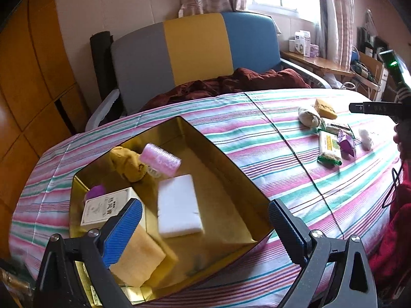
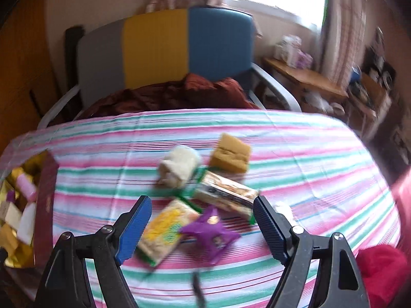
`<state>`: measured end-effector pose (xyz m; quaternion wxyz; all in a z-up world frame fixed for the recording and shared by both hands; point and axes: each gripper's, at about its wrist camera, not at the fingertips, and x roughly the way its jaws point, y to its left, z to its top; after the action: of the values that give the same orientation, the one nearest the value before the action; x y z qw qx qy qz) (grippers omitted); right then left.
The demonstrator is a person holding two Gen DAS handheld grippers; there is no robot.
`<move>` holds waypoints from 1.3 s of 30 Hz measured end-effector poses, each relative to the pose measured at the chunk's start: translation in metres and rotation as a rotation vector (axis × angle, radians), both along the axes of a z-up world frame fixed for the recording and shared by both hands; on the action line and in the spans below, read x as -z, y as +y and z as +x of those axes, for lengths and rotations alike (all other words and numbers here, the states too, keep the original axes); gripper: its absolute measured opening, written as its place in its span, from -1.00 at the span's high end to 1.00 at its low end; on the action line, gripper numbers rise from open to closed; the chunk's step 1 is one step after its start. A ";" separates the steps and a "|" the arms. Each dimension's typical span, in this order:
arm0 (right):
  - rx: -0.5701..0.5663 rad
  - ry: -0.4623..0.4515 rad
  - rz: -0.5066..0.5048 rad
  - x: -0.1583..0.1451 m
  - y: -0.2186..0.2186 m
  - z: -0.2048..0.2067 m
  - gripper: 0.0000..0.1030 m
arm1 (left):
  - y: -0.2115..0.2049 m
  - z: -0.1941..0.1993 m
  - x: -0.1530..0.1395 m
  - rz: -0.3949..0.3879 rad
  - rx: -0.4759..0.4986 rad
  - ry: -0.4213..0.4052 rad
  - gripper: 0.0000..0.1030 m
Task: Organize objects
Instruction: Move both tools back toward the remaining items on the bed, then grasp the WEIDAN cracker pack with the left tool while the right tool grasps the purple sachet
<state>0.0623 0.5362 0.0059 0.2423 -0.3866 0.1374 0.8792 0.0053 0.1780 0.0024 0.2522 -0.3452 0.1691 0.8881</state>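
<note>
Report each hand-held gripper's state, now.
Left hand-held gripper: open, holding nothing.
Right hand-held gripper: open, holding nothing.

Striped tablecloth (image 1: 269,159) under gold tin (image 1: 231,159), snacks (image 1: 330,147).

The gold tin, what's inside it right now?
Inside the gold tin: a pink hair roller, white sponge, mustard plush toy, printed box, tan sponge, something purple. The box hides most of the purple item.
</note>
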 end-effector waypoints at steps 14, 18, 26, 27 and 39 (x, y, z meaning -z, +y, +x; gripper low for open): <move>0.178 0.081 -0.236 0.014 0.049 0.027 -0.60 | 0.061 0.005 0.003 -0.015 0.134 -0.020 -0.93; 0.215 0.082 -0.267 0.017 0.058 0.031 -0.60 | 0.088 0.011 0.005 -0.017 0.202 -0.035 -0.93; 0.259 0.089 -0.351 0.026 0.071 0.039 -0.60 | 0.152 0.012 0.022 -0.039 0.340 -0.078 -0.92; 0.258 0.088 -0.357 0.027 0.072 0.039 -0.60 | 0.160 0.011 0.025 -0.038 0.352 -0.093 -0.92; 0.227 0.092 -0.426 0.032 0.075 0.034 -0.60 | 0.252 0.002 0.058 -0.088 0.461 -0.146 -0.84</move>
<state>0.0968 0.6107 -0.0265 0.2460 -0.3708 0.3731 0.8142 0.0074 0.4304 -0.0557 0.4444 -0.3713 0.2633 0.7716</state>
